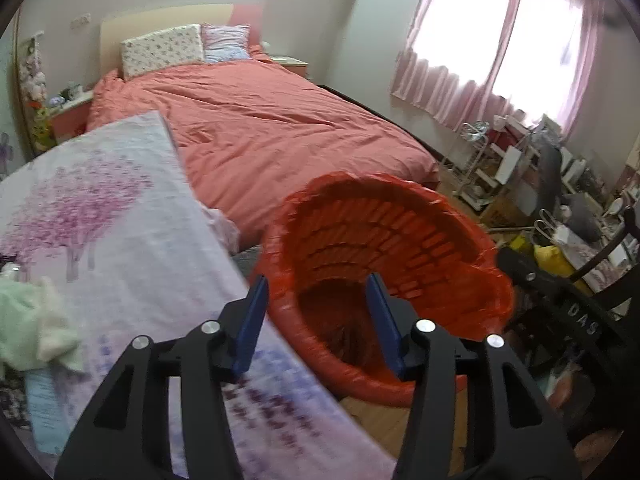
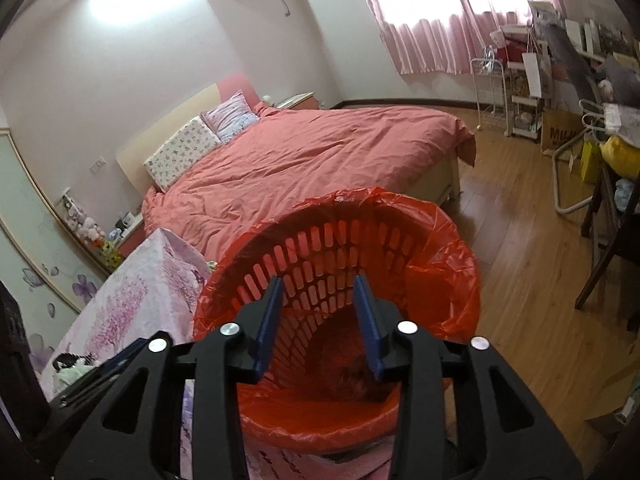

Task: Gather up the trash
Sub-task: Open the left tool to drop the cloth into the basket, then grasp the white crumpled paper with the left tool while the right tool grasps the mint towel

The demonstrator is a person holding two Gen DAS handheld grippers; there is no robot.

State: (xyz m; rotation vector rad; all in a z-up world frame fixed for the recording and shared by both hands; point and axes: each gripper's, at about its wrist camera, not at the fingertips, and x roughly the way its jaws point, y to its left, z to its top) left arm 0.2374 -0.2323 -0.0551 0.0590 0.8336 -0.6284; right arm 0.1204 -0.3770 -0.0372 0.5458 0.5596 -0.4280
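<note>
You had one red slatted bin (image 2: 340, 264) (lined with one red bag (image 2: 444, 248)), two pillows (image 1: 162, 50) on one bed (image 1: 280, 128), and two open grippers (image 1: 316, 312).

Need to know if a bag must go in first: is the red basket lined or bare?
Lined. A red plastic bag is draped over the rim of the red basket and hangs inside it.

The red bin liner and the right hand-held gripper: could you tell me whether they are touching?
Cannot tell. In the right wrist view the open right hand-held gripper overlaps the red bin liner, with no plain contact or gap.
</note>
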